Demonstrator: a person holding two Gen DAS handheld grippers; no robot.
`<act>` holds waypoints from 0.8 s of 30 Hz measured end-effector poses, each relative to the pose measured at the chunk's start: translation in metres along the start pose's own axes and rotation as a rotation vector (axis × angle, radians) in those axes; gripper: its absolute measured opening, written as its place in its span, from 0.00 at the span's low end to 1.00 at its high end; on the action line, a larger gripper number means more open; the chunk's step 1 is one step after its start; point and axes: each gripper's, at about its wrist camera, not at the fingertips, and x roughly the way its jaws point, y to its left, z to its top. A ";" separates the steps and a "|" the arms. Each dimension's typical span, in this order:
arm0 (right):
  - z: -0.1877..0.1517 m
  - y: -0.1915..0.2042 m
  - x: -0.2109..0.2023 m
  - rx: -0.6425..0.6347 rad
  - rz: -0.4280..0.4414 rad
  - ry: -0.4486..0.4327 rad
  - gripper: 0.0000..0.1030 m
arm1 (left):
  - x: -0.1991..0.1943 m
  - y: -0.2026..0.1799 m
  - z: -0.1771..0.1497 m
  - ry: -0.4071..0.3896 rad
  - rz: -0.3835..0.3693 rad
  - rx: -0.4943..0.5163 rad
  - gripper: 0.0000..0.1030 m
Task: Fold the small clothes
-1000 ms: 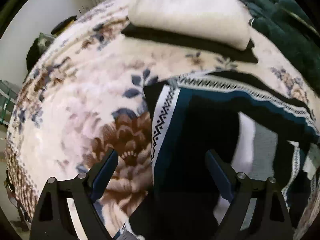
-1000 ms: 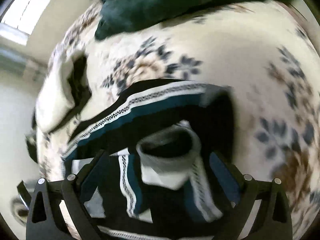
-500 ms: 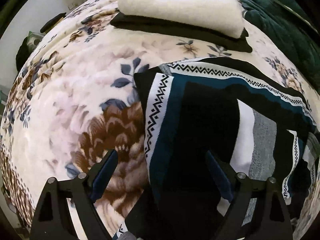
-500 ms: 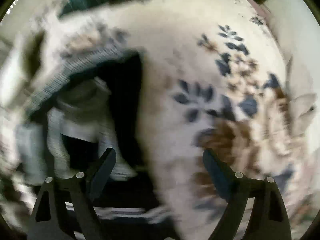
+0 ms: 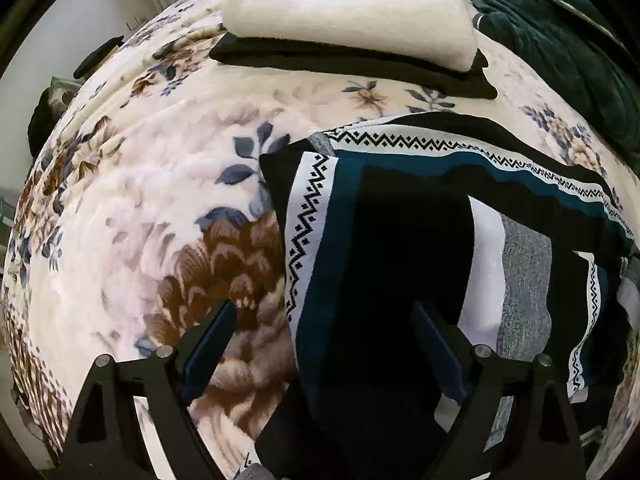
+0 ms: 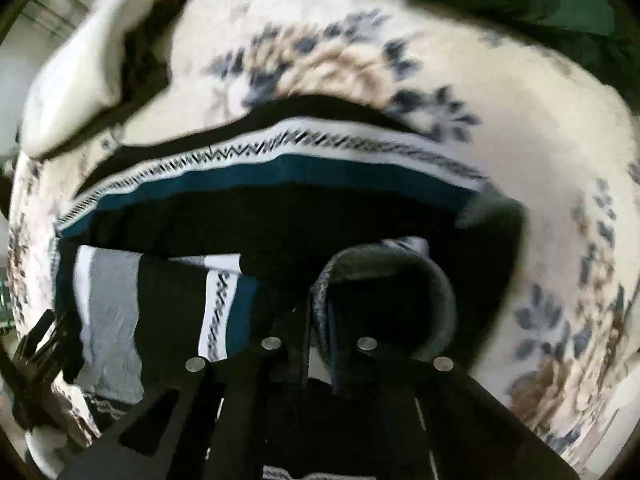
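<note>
Swung back from the bare blanket (image 6: 540, 152) since half a second ago. Left tool (image 5: 324, 344): spread wide, hovering over sweater (image 5: 400, 260) on the bed. Right tool (image 6: 316, 344): clamped on grey cuff (image 6: 384, 280), probably to fold the sleeve inward.

left gripper (image 5: 322, 344): we see black frame, blue pads (image 5: 208, 346), silver screws
right gripper (image 6: 316, 350): we see black frame, silver screws

Left wrist view looks down close over the black, teal and white zigzag-patterned knit garment (image 5: 384, 264) from its left edge. Right wrist view sits nearer, at its grey collar side. Both share that garment (image 6: 280, 184).
</note>
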 end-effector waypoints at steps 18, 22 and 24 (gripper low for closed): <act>-0.055 -0.105 0.003 0.356 0.150 0.024 0.63 | 0.020 0.011 0.032 0.022 -0.021 0.004 0.86; -0.046 -0.092 0.003 0.308 0.075 -0.060 0.11 | 0.046 0.022 0.042 0.065 -0.011 -0.014 0.86; -0.047 -0.089 -0.001 0.292 0.029 -0.104 0.10 | 0.051 0.027 0.046 0.066 -0.025 -0.024 0.88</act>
